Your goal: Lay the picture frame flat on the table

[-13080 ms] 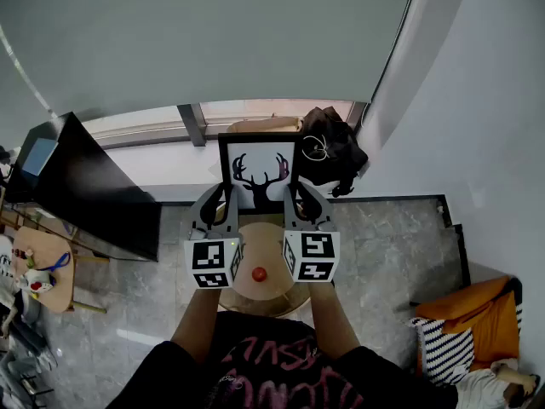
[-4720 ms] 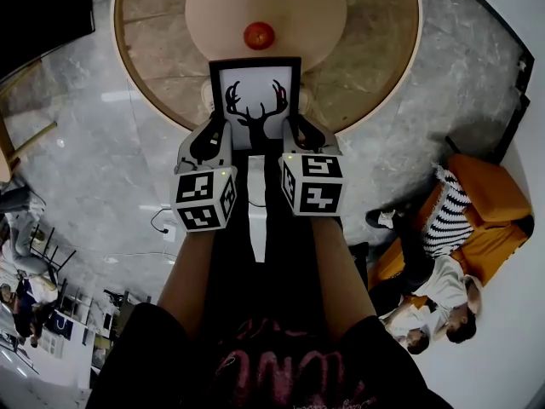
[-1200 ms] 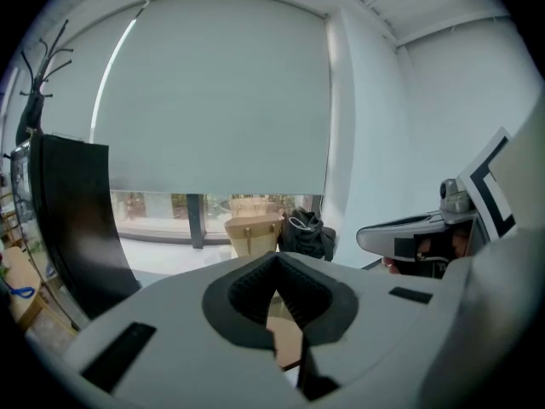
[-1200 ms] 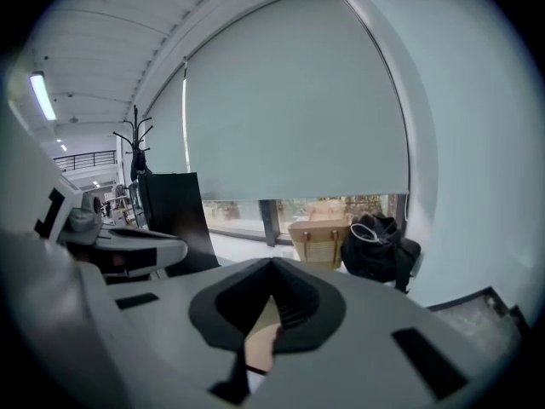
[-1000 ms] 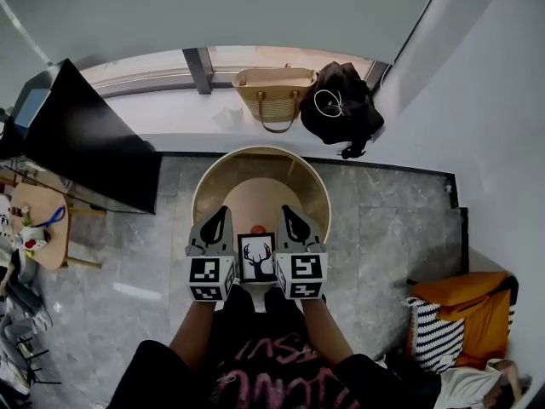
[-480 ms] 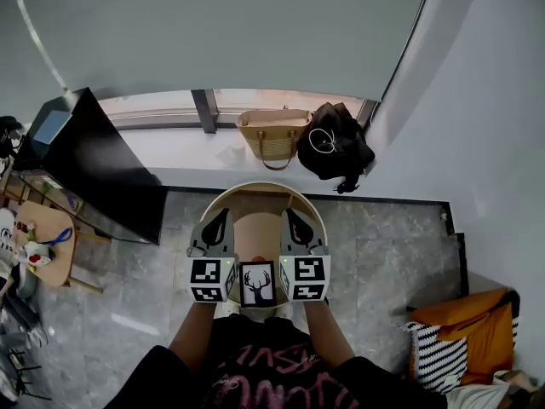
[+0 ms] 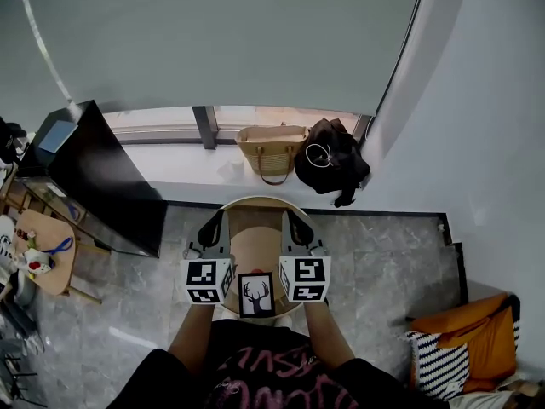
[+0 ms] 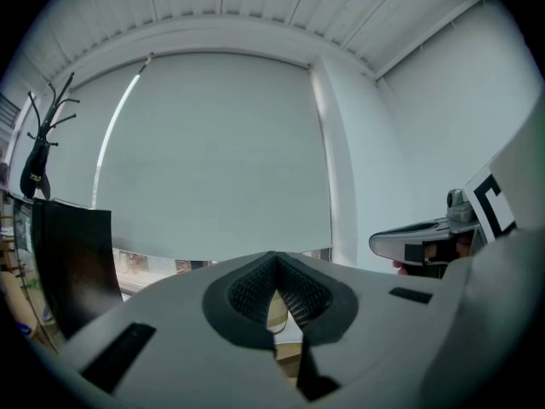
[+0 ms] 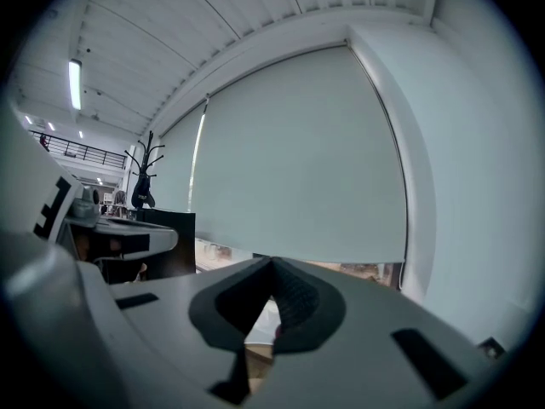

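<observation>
The picture frame [image 7: 257,295], black with a deer-antler print on white, lies face up at the near edge of the round wooden table [image 7: 255,244]. It sits between the two marker cubes, close to my body. My left gripper [image 7: 212,226] and right gripper [image 7: 295,225] hover side by side over the table, past the frame, and neither touches it. Both are shut with nothing between the jaws. The two gripper views look up at a pale window blind. There the left gripper [image 8: 274,292] and the right gripper [image 9: 271,301] show their pads meeting.
Against the wall behind the table stand a woven bag [image 7: 272,150] and a black bag [image 7: 330,162]. A large black panel [image 7: 102,186] leans at the left, with a small side table [image 7: 38,250] beyond it. An orange seat [image 7: 464,348] is at bottom right.
Earlier both grippers held the frame upright; now it rests on the table. Over the last second the grippers have moved forward past it, so it now shows nearer me, between the cubes.
</observation>
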The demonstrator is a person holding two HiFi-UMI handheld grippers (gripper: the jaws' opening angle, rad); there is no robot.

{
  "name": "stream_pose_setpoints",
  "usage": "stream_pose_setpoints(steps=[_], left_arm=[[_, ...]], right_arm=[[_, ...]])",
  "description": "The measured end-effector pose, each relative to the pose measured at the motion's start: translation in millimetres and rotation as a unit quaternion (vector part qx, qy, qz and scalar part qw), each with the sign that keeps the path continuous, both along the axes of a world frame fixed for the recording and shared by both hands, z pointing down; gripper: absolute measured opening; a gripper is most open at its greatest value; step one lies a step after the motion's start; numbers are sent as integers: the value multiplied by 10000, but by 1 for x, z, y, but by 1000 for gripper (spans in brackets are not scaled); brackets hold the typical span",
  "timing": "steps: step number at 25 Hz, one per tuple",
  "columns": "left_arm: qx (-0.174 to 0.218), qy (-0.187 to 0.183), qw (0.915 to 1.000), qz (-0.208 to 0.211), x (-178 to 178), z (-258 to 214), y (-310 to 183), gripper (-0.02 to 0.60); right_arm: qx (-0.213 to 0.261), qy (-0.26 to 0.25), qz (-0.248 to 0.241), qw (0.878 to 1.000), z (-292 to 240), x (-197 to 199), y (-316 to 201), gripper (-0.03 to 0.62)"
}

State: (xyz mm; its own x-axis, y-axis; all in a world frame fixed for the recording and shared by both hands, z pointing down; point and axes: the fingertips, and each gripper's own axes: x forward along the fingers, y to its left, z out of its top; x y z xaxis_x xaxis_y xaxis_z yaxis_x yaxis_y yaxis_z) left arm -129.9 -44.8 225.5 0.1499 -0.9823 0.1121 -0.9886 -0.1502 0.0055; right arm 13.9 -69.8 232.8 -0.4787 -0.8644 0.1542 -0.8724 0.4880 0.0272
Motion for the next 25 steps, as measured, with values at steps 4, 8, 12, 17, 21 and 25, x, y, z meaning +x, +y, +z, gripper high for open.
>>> stream_pose_setpoints(steps=[4, 8, 12, 17, 21, 25], left_arm=[[82, 17, 9999, -62, -6, -8, -2, 9], [97, 118, 9998, -145, -11, -10, -4, 11], [171, 39, 9997, -169, -13, -13, -5, 9], [153, 35, 9998, -105, -13, -15, -11, 9], [85, 54, 9999, -59, -14, -13, -13, 9], [119, 49, 9999, -11, -14, -15, -14, 9]], right_arm=[[81, 6, 18, 10000, -8, 0, -2, 20], [86, 29, 26, 10000, -8, 0, -3, 20], [64, 29, 36, 10000, -6, 0, -6, 20], [23, 45, 51, 10000, -4, 0, -10, 20], [-4, 62, 74, 10000, -2, -1, -12, 20], [14, 66, 86, 9999, -3, -1, -14, 20]])
